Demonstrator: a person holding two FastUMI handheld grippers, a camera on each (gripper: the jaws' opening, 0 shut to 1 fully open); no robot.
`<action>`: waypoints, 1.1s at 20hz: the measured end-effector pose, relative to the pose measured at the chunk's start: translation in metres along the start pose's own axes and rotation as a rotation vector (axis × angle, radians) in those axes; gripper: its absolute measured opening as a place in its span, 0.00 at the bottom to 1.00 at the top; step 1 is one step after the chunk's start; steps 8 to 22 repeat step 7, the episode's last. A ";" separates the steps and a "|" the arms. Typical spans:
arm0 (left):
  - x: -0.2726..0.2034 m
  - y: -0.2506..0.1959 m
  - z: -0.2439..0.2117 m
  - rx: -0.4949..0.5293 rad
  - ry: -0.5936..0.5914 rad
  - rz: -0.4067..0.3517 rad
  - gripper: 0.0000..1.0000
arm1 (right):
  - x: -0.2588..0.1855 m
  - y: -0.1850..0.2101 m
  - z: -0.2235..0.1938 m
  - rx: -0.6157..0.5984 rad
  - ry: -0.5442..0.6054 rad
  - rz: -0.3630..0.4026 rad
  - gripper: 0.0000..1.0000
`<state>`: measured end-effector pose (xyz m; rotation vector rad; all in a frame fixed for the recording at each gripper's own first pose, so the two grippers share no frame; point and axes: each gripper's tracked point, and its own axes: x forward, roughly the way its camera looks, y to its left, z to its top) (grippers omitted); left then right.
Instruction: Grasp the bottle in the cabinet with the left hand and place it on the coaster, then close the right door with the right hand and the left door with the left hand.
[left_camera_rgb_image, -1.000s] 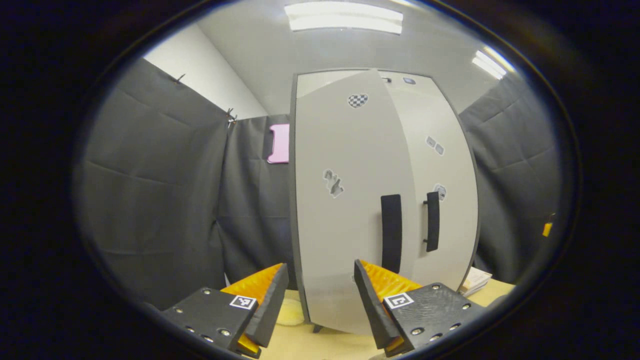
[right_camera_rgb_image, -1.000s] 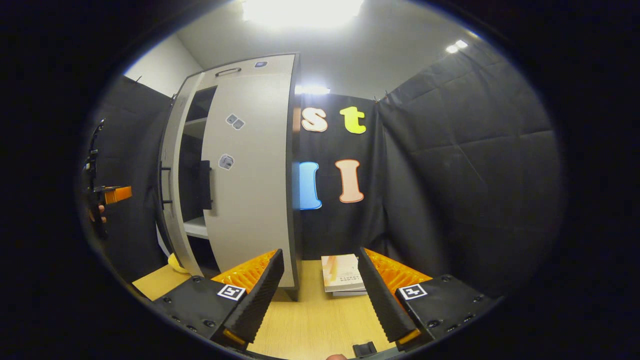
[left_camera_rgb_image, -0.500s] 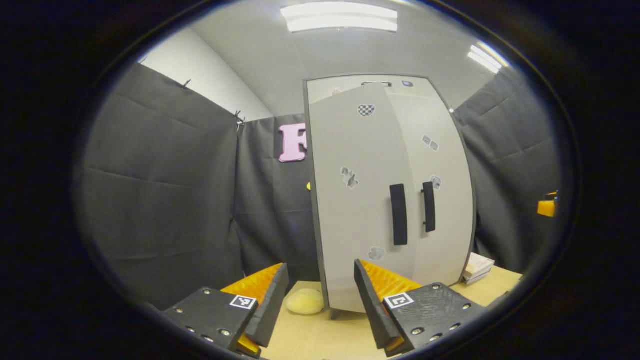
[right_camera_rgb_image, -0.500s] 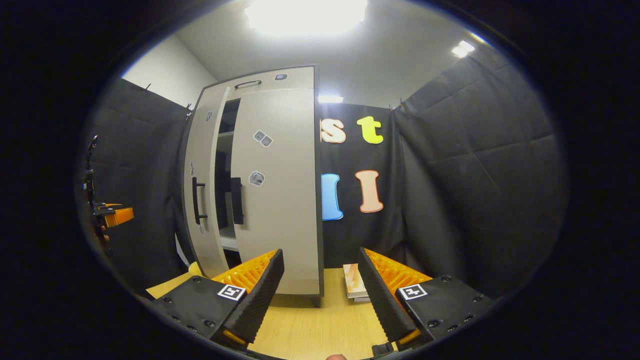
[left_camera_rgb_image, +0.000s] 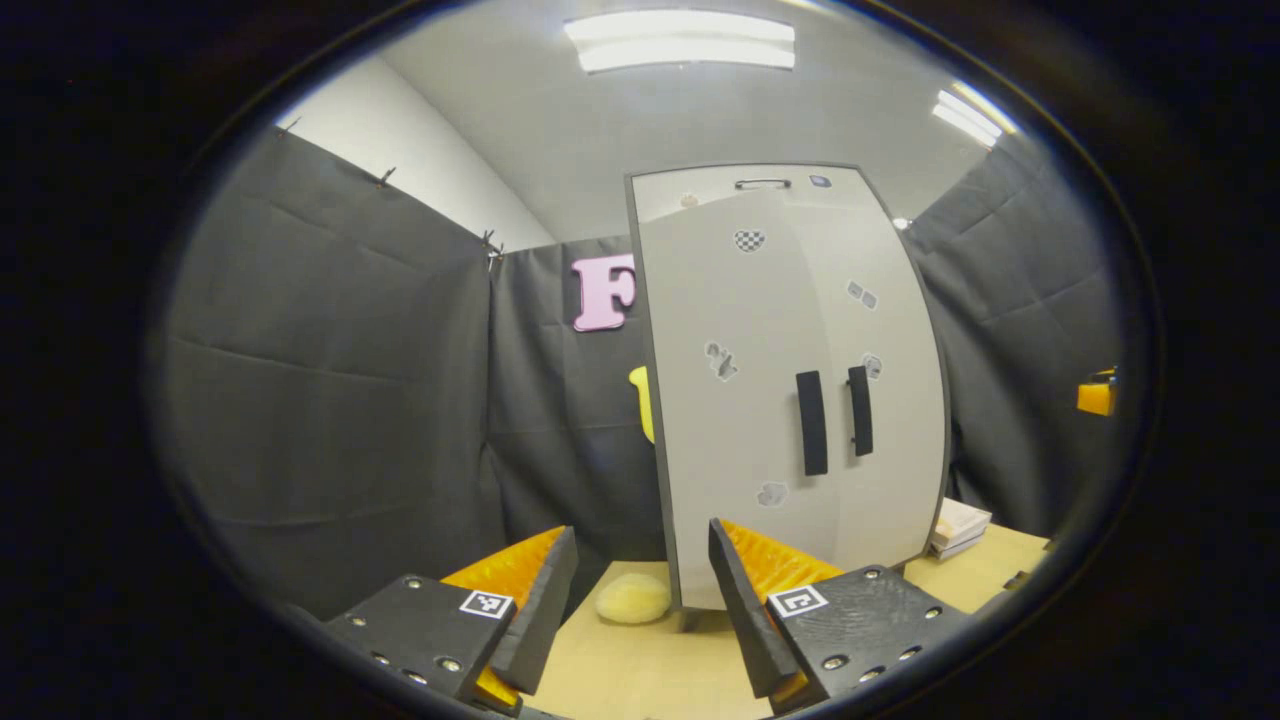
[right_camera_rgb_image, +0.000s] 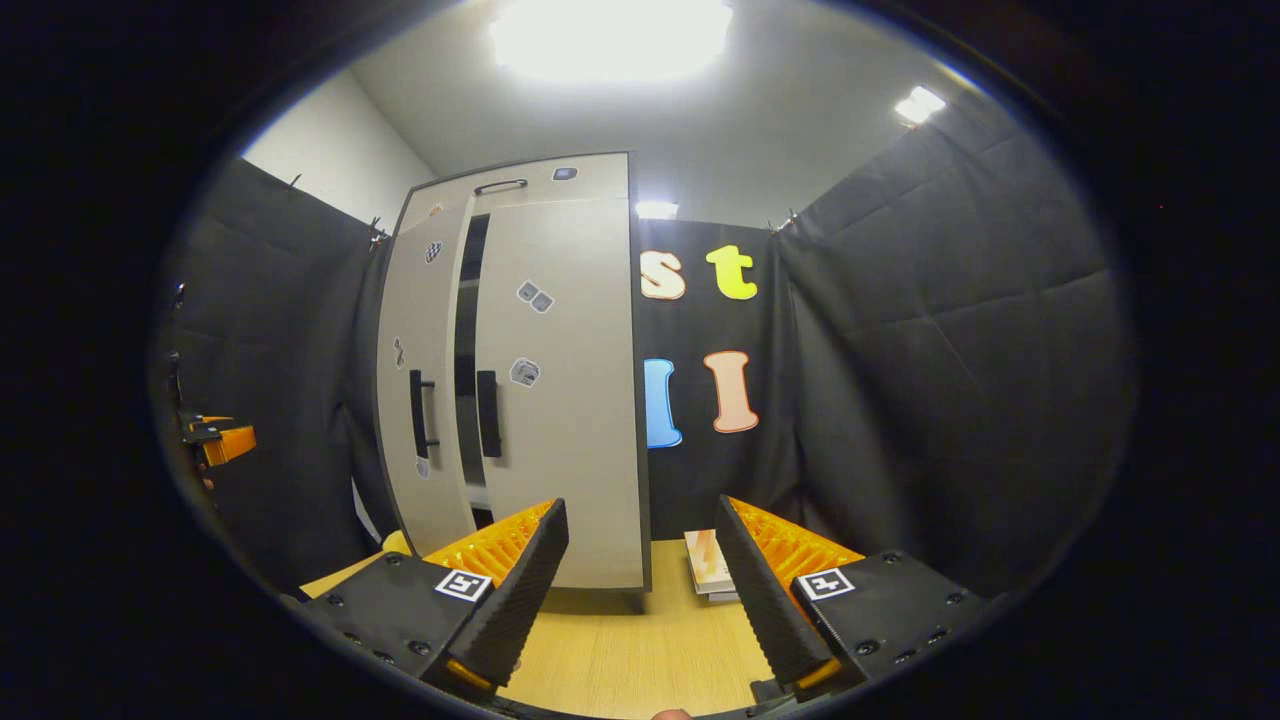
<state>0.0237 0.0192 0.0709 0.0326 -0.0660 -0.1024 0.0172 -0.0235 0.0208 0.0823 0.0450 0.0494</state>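
Note:
The grey two-door cabinet (left_camera_rgb_image: 790, 400) stands on the wooden table. In the right gripper view its right door (right_camera_rgb_image: 570, 400) lies flat against the cabinet. The left door (right_camera_rgb_image: 415, 400) stands slightly ajar, leaving a narrow dark gap (right_camera_rgb_image: 466, 350) between the doors. Two black handles (left_camera_rgb_image: 812, 422) sit side by side at mid-height. My left gripper (left_camera_rgb_image: 640, 610) is open and holds nothing, a short way back from the left door's lower edge. My right gripper (right_camera_rgb_image: 640, 600) is also open, back from the cabinet's right corner. The left gripper (right_camera_rgb_image: 220, 440) shows far off at the left edge.
A pale yellow round object (left_camera_rgb_image: 632, 598) lies on the table (left_camera_rgb_image: 640, 680) just left of the cabinet's foot. A small stack of books (right_camera_rgb_image: 708, 565) sits to the cabinet's right. Black cloth walls close in on both sides and behind.
The left door has swung from well open to nearly shut, and the gap has narrowed. Both grippers have drawn back from the cabinet, which looks smaller and farther away.

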 end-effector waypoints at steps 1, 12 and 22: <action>-0.004 0.003 -0.001 0.000 0.002 0.003 0.77 | -0.003 -0.001 0.002 -0.007 -0.002 -0.007 0.95; -0.031 0.015 -0.012 -0.008 0.023 0.012 0.77 | -0.021 0.002 0.012 -0.008 -0.024 -0.009 0.95; -0.031 0.015 -0.012 -0.008 0.023 0.012 0.77 | -0.021 0.002 0.012 -0.008 -0.024 -0.009 0.95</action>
